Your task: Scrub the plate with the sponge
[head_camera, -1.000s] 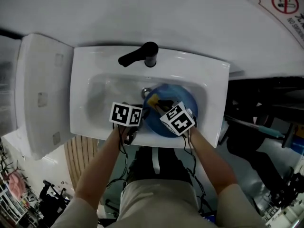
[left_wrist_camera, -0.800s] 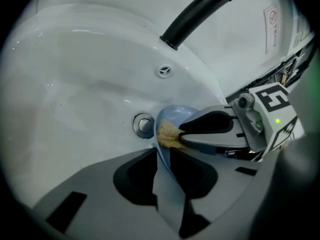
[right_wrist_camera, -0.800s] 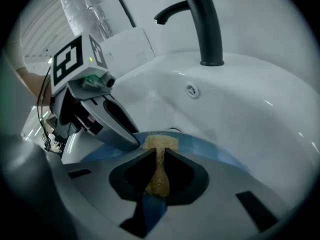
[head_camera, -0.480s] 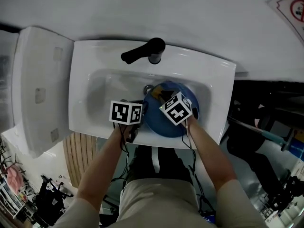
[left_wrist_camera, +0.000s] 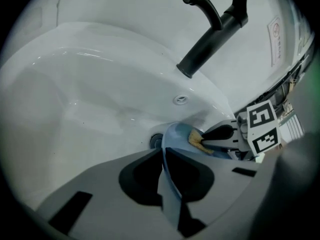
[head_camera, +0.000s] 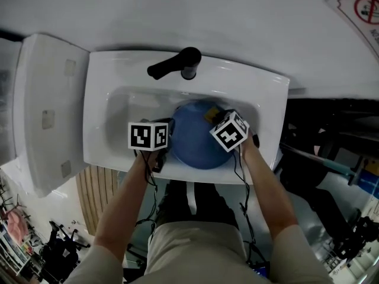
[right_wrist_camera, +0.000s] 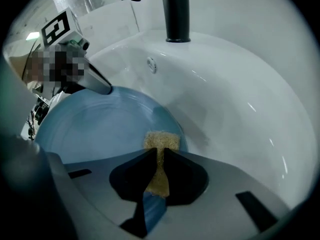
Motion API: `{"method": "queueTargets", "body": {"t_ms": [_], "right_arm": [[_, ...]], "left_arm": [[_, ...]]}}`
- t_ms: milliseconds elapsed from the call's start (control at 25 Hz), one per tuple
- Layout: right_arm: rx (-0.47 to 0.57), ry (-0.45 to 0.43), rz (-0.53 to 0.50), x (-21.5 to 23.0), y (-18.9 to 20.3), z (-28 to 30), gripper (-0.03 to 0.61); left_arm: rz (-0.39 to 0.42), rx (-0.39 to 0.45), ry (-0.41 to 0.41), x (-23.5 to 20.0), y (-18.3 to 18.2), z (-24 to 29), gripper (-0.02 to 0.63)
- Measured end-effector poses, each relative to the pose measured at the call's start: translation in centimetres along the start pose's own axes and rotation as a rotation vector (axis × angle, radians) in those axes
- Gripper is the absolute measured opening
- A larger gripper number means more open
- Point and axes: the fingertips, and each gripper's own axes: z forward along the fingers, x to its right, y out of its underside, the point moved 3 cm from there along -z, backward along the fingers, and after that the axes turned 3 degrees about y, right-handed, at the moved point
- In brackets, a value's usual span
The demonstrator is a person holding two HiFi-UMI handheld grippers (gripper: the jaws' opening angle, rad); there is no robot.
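Observation:
A blue plate (head_camera: 192, 139) stands tilted in the white sink (head_camera: 98, 99). My left gripper (left_wrist_camera: 162, 153) has just been closing, and its jaws now pinch the plate's left rim (left_wrist_camera: 165, 184), seen edge-on between them. My right gripper (right_wrist_camera: 158, 156) is shut on a yellow sponge (right_wrist_camera: 161, 143) and holds it against the plate's face (right_wrist_camera: 95, 129) near the far right rim. In the head view the sponge (head_camera: 209, 116) peeks out beside the right marker cube. The left gripper (right_wrist_camera: 100, 86) also shows in the right gripper view, clamped on the rim.
A black faucet (head_camera: 177, 65) stands at the back of the sink, above the basin. The drain (left_wrist_camera: 155, 141) lies just behind the plate, with an overflow hole (left_wrist_camera: 182, 99) in the back wall. A white lid-like unit (head_camera: 47, 111) flanks the sink's left side.
The left gripper has closed onto the plate's left rim. The right gripper has carried the sponge from the plate's left-middle to its far right part. The plate has shifted slightly left.

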Motion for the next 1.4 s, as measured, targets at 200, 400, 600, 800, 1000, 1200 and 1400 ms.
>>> {"method": "queueTargets", "body": {"t_ms": [200,400,600,800,1000,1200,1400], "right_arm": [[-0.082,-0.102,-0.05,-2.2,2.4,-2.8,0.055],[-0.121,-0.352,-0.105,-7.9,4.0,-6.4,0.055],[-0.015,-0.514,-0.194,-13.5,0.9,-7.2,0.06],[0.094,-0.531,-0.157,-14.3,-3.4,-5.3,0.063],[0.194,-0.399,-0.064,-11.2,-6.6,-2.8,0.061],[0.23,-0.153,-0.008,-6.0,-7.1,0.1,0.058],[0.08,-0.022,-0.022,-1.5,-3.1,1.2,0.057]], "left_arm": [[-0.014,0.023,-0.017,-0.4,-0.2,-0.2,0.026],[-0.006,0.019,-0.014,-0.3,0.0,-0.1,0.026],[-0.026,0.033,-0.006,-0.2,-0.3,-0.5,0.028],[-0.015,0.035,-0.007,0.1,-0.2,-1.1,0.028],[-0.001,0.045,0.003,0.6,-0.4,-1.6,0.035],[0.019,0.054,0.004,0.8,-0.4,-1.8,0.044],[-0.005,0.071,-0.002,0.2,-0.1,-1.8,0.041]]}}
